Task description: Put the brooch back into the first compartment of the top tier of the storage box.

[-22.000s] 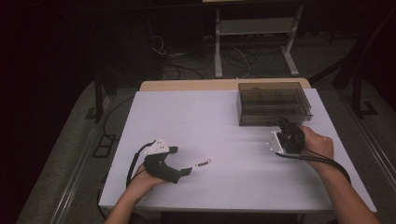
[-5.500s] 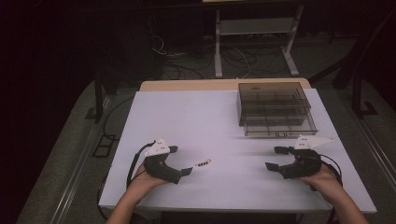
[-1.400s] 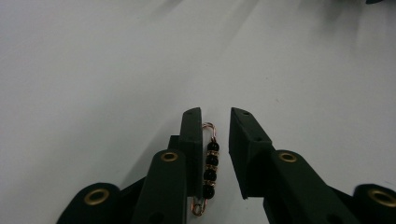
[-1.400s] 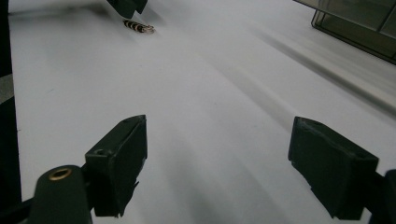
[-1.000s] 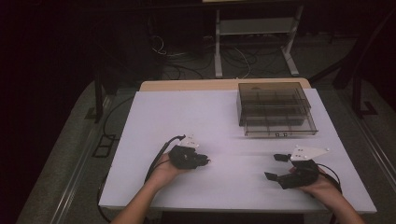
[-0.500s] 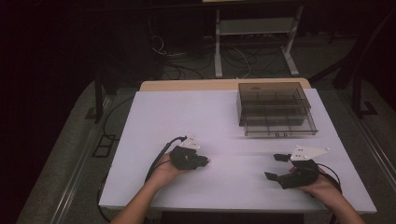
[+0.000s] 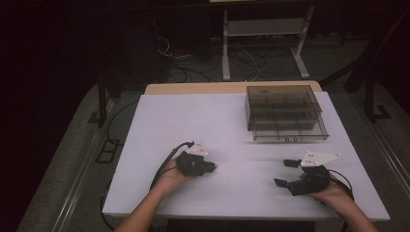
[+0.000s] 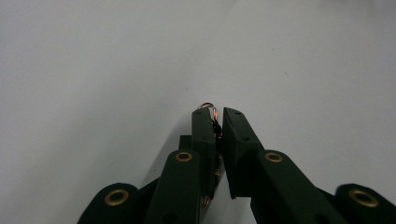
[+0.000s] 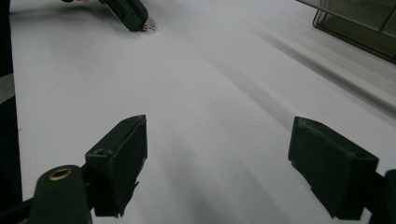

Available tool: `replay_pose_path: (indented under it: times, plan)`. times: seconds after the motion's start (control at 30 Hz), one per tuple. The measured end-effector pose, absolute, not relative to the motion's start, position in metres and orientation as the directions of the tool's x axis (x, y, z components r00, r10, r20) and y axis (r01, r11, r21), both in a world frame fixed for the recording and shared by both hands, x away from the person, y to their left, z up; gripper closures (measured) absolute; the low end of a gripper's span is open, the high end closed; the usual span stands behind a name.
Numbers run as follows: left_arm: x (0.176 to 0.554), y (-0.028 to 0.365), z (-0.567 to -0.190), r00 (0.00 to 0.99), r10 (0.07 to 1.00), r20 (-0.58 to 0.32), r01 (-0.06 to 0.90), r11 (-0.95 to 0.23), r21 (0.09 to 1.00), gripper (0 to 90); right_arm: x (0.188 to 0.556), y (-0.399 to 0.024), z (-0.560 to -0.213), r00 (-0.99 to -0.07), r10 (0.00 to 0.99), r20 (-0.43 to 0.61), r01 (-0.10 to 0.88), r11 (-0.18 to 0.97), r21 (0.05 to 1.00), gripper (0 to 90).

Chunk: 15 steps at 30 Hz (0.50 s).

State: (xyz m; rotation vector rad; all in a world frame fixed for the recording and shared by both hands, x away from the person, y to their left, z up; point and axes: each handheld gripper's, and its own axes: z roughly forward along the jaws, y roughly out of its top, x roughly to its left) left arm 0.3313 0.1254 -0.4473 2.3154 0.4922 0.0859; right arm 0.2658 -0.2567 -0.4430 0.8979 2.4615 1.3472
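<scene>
One left gripper view shows tongs (image 8: pixel 218 122) pinching thin wire (image 8: pixel 208 107).

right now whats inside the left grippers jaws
The left gripper is shut on a small wire part; a thin coppery loop pokes out past the tips. The rest is covered by the jaws.

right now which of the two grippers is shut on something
The left gripper: its jaws pinch a small coppery wire piece at the tips. The right gripper has its jaws wide apart, with nothing between them.
</scene>
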Motion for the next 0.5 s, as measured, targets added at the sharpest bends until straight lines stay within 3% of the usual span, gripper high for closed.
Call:
replay_pose_path:
  times: [0.5]
  plan:
    - [0.3319,0.1344,-0.437,0.904,0.412,-0.117,0.356,-0.572,0.739,82.6,0.2659,-0.2567,-0.443,-0.798,0.592,0.113,0.415,0.404,0.816,19.1]
